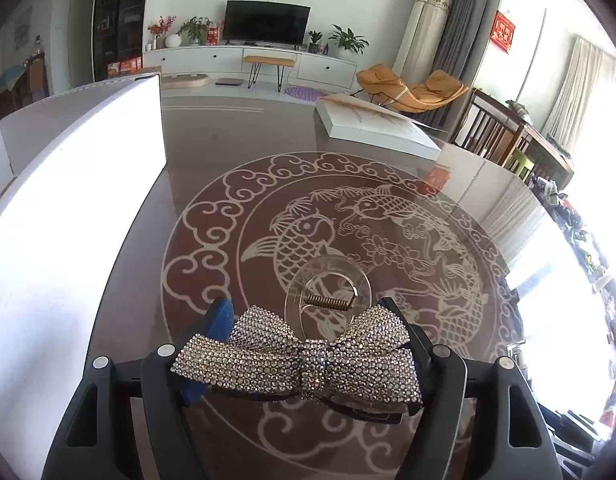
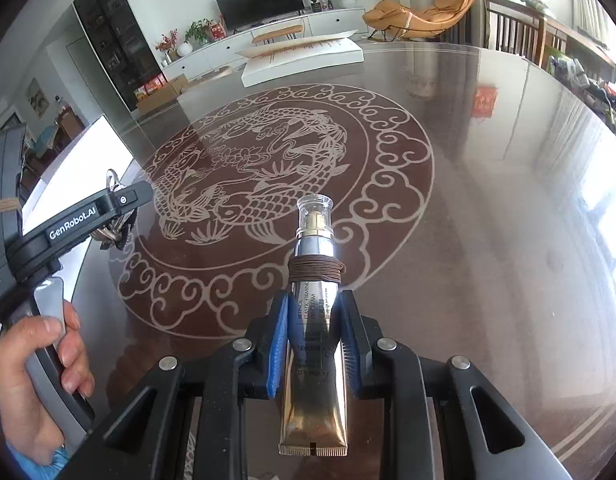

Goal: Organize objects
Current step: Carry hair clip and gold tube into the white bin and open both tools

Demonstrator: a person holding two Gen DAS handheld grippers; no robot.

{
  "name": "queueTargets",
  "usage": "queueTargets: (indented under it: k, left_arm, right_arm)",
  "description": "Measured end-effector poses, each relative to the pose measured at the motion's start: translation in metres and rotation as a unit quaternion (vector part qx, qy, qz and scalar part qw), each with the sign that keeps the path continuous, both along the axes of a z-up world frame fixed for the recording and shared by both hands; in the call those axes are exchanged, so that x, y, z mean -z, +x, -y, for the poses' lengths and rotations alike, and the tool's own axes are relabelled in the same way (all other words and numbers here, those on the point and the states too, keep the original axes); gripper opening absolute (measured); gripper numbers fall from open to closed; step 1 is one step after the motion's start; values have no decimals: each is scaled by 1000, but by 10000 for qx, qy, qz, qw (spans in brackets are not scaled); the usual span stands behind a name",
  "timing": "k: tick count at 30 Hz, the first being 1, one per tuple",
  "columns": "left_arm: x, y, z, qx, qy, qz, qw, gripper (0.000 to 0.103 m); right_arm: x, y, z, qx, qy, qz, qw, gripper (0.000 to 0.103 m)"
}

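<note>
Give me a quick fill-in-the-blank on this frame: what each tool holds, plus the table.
1. The left tool holds a rhinestone hair clip shaped like a ____.
2. The right tool is shut on a gold cream tube whose cap is ____.
3. Brown ____ are wound around the tube's neck.
4. The glass turntable is etched with two ____.

Missing words: bow; clear; hair ties; fish

"GenRobot.AI" on left gripper [image 2: 120, 216]; tube [image 2: 313, 344] print, perhaps "RETINOL".
</note>
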State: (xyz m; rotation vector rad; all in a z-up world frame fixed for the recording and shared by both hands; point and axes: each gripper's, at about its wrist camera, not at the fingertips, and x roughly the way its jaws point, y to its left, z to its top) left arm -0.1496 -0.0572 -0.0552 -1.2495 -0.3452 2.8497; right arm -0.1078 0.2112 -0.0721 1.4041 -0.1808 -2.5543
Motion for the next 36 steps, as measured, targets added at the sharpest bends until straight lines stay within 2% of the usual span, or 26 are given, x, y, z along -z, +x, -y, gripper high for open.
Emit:
queueTargets:
  k: [4, 7, 10, 13, 15, 18, 22, 25, 28, 30, 31, 33, 35, 36]
  left_arm:
    - [-26, 42, -9, 300, 131, -267, 9991, 72]
    - [-65, 71, 0, 451, 368, -549, 9968, 72]
    - [-108, 95, 26, 440, 609, -841, 9936, 72]
    - [-139, 119, 68, 203, 444, -1061, 9932, 72]
    - [-148, 135, 100, -43, 186, -1023, 9946, 72]
    - [-141, 155, 151, -530, -338, -709, 9955, 72]
    - [-109, 172, 212, -1185, -887, -106, 9889, 72]
    - [-88, 177, 243, -1485, -827, 256, 9851, 73]
    - [-74, 176, 258, -1687, -748, 547, 9813, 75]
    - [-69, 173, 260, -1627, -632, 638, 9826, 78]
    - [-67, 171, 258, -1612, -691, 694, 9820, 79]
    - [-67, 171, 254, -1624, -848, 700, 9806, 83]
    - [-71, 172, 249, -1705, -1083, 619, 9774, 96]
    - [-73, 172, 245, -1787, -1275, 584, 9739, 99]
  right_arm:
    - [-18, 24, -9, 17, -168, -166, 9997, 26]
    - [-43, 34, -5, -86, -273, -335, 9990, 26]
    - [-76, 44, 18, -373, -502, -534, 9966, 26]
    - [-113, 53, 62, -891, -756, -760, 9902, 26]
    - [-133, 57, 99, -1307, -980, -827, 9831, 26]
    - [-154, 62, 163, -1975, -1260, -814, 9688, 26]
    - [-165, 70, 248, -2779, -1226, -819, 9492, 26]
    - [-154, 70, 305, -3256, -1092, -632, 9371, 26]
    - [-121, 61, 349, -3487, -700, -290, 9342, 27]
    - [-93, 55, 366, -3585, -519, 194, 9319, 27]
    - [-82, 53, 369, -3580, -495, 389, 9316, 27]
    - [-71, 47, 362, -3430, -533, 509, 9364, 29]
    - [-75, 45, 348, -3275, -650, 443, 9416, 44]
    - [-80, 44, 340, -3202, -688, 386, 9441, 48]
